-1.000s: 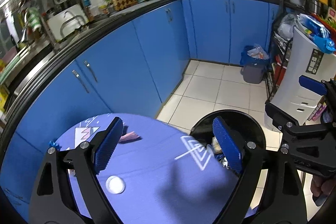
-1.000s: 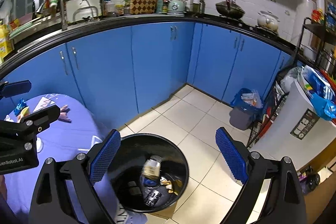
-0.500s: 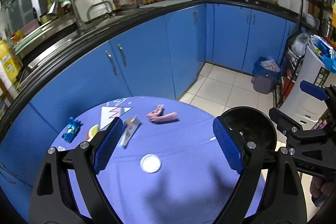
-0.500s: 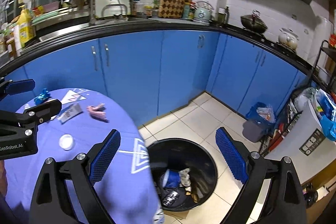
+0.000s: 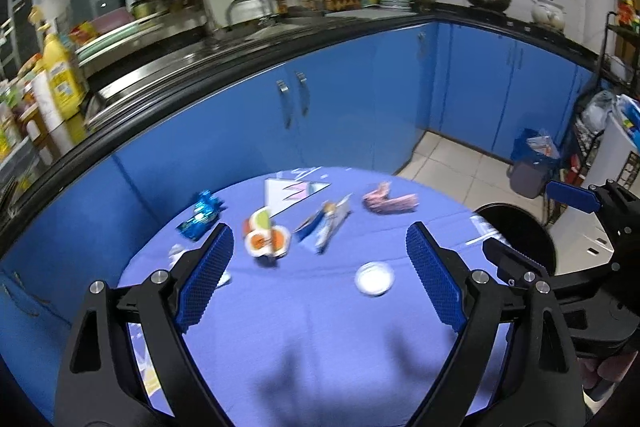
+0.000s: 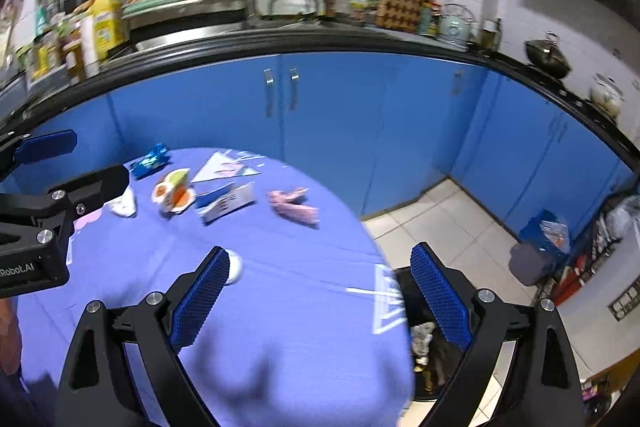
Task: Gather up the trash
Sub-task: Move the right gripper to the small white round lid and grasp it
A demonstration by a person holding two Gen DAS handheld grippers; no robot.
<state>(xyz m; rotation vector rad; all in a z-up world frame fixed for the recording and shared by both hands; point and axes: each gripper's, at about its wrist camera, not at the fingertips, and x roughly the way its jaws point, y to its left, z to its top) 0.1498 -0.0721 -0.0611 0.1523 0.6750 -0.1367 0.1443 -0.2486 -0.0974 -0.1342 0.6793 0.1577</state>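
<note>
A round table with a purple cloth (image 5: 312, 327) holds several pieces of trash: a blue wrapper (image 5: 200, 215), an orange and green wrapper (image 5: 266, 237), a blue and white packet (image 5: 326, 221), a pink wrapper (image 5: 388, 201) and a white lid (image 5: 374, 279). My left gripper (image 5: 320, 279) is open and empty above the table's middle. My right gripper (image 6: 320, 299) is open and empty over the table's right edge. The same trash shows in the right wrist view, with the pink wrapper (image 6: 294, 205) and white lid (image 6: 234, 267). A black bin (image 6: 432, 343) with trash inside stands on the floor to the table's right.
Blue kitchen cabinets (image 5: 340, 107) run close behind the table under a black counter. A small bin with a blue bag (image 5: 534, 163) and a white appliance (image 5: 608, 187) stand at the right. The floor is white tile (image 6: 440, 223).
Both grippers have swung left, away from the black bin and back over the table. More trash at the table's left has come into view. Both stay open and empty.
</note>
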